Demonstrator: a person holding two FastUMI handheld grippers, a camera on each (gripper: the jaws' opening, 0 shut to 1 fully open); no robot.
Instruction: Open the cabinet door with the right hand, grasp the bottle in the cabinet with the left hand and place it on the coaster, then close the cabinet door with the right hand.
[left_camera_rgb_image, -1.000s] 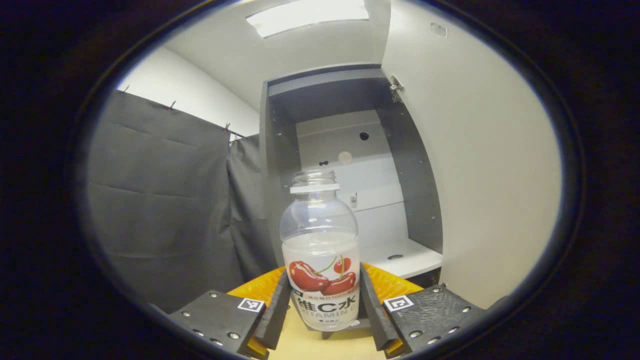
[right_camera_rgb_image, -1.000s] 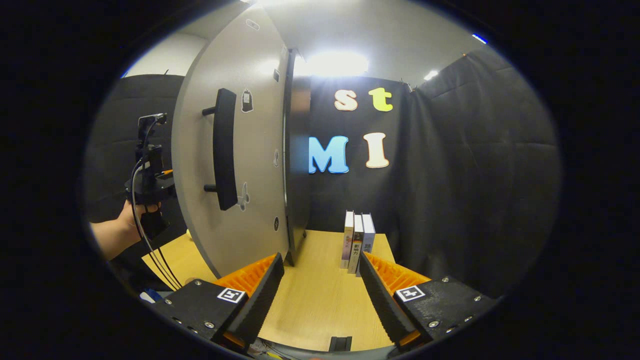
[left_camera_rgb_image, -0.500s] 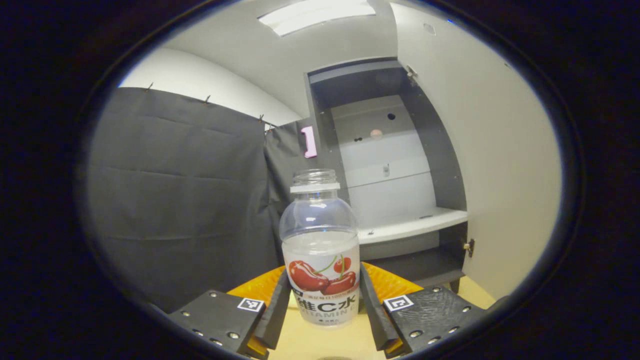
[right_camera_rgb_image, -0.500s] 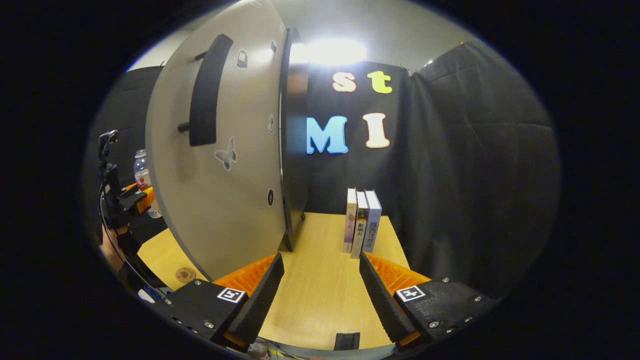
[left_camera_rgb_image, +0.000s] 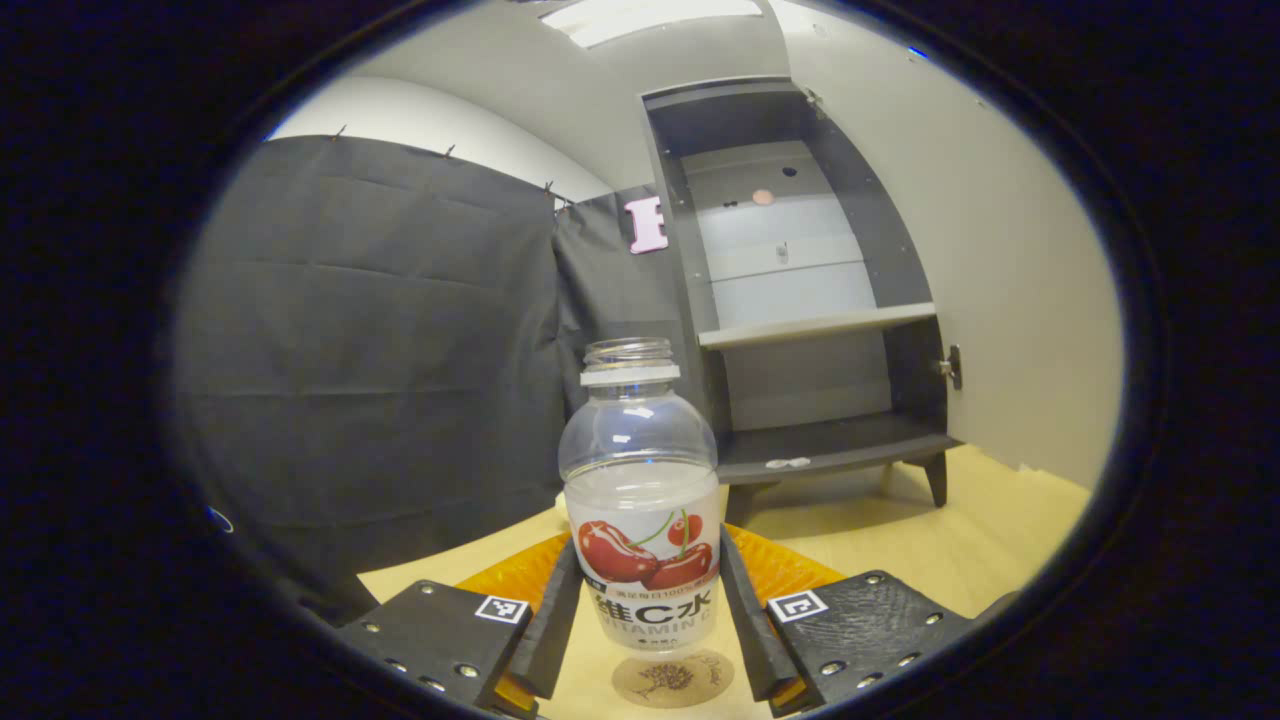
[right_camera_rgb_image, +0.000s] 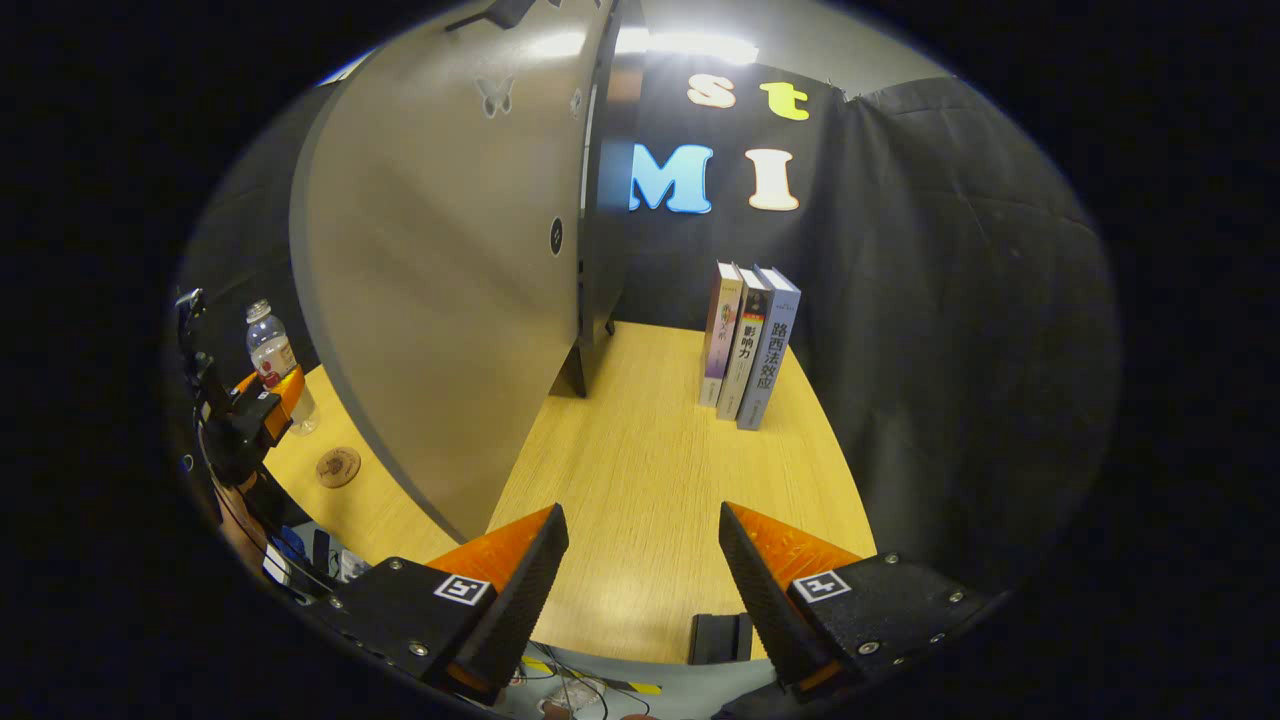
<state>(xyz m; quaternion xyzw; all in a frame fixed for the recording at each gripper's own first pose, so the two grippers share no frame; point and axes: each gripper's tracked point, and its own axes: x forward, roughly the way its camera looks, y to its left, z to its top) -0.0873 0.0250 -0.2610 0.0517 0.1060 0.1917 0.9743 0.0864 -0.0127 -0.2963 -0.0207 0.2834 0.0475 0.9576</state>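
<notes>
Wooden desk (right_camera_rgb_image: 640, 470) with black cloth walls all round, and the cabinet (left_camera_rgb_image: 800, 290) stands on it with its door (right_camera_rgb_image: 450, 270) swung wide open. Left gripper view looks into the bare shelves; right gripper view gets the door's outer face plus three books (right_camera_rgb_image: 748, 345) standing upright by the wall.

Left claw (left_camera_rgb_image: 648, 600) is clamped on the bottle (left_camera_rgb_image: 641, 500), both fingers pressing its label, bottle upright and uncapped, held just above the round coaster (left_camera_rgb_image: 672, 678). From the right gripper view the left claw sits far left, level, past the door's edge.

Right claw (right_camera_rgb_image: 643, 580) is spread apart, holding nothing, hanging over the desk's near edge and pointing toward the books.
</notes>
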